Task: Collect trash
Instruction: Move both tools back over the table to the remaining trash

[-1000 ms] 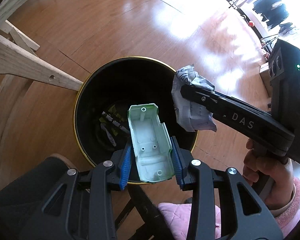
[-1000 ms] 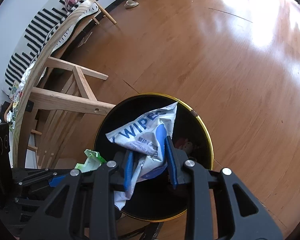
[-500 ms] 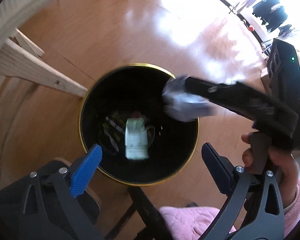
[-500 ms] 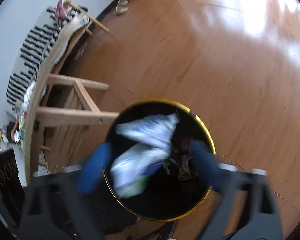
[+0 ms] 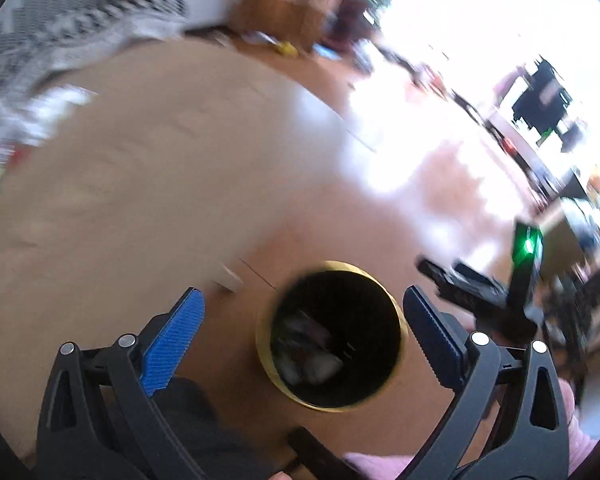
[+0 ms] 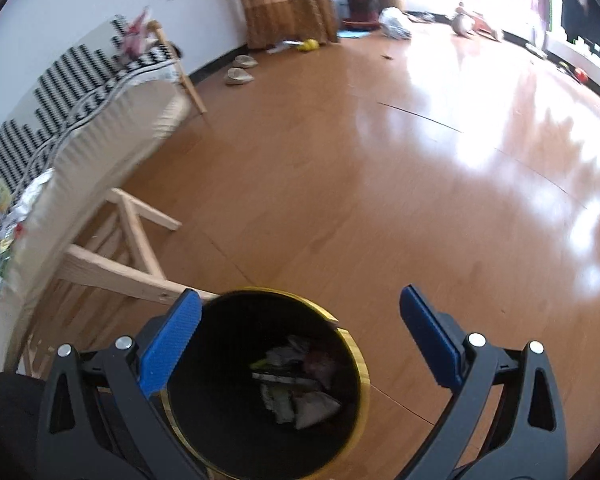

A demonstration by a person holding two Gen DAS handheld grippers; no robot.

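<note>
Black gold-rimmed round bin (image 6: 260,380) holds crumpled wrappers (image 6: 296,380): light, soft; we'd pinch bunched folds. Above bin, left hand-held gripper (image 5: 302,312), right hand-held gripper (image 6: 300,312) just sprang wide, empty.

Crumpled trash (image 6: 296,384) inside black bin (image 6: 352,344)

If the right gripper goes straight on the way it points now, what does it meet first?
Probably the bin: the open right gripper points down at its far rim, with bare floor beyond. Depth is unclear.
</note>
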